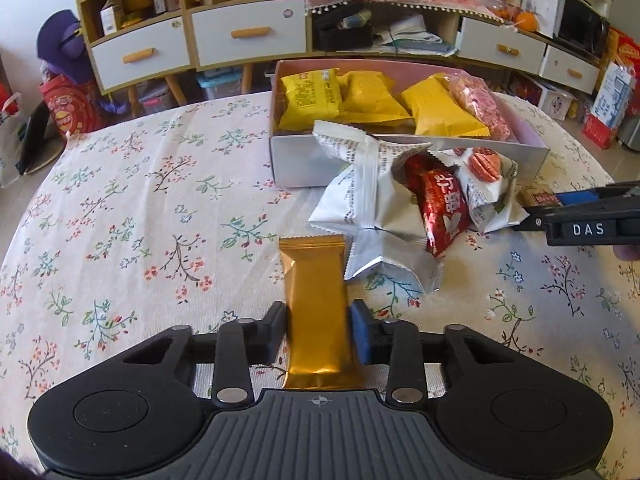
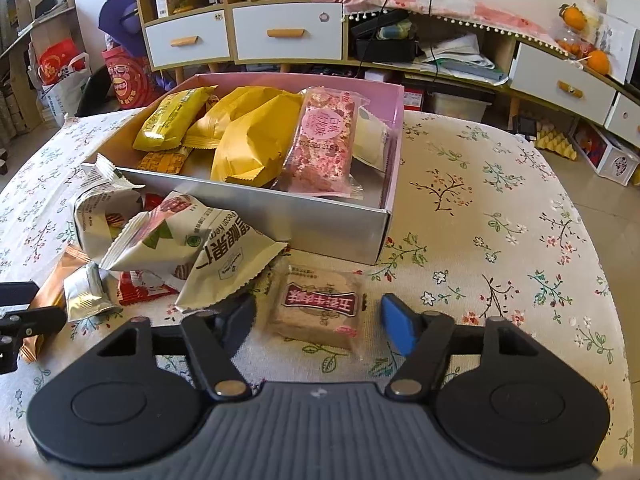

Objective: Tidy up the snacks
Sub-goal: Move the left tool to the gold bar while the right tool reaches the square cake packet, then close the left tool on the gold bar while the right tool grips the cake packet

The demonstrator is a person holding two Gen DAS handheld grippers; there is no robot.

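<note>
My left gripper [image 1: 318,320] is shut on a gold bar packet [image 1: 316,280], which lies lengthwise on the floral tablecloth with both pads pressed against its sides. My right gripper [image 2: 318,316] straddles a square brown snack packet [image 2: 316,304] lying flat on the cloth. A gap shows on each side of that packet, so the right gripper is open. Just beyond both grippers is a loose pile of silver-white packets [image 1: 360,196] and a red packet [image 1: 444,208]. Behind the pile stands an open box [image 2: 320,220] with silver walls and a pink inside, holding yellow packets [image 2: 252,140] and a pink one [image 2: 324,140].
The round table [image 1: 120,200] has bare cloth on its left half in the left wrist view and to the right of the box in the right wrist view. Beyond the table stand shelves with white drawers [image 1: 248,36], bags on the floor and oranges [image 1: 524,20].
</note>
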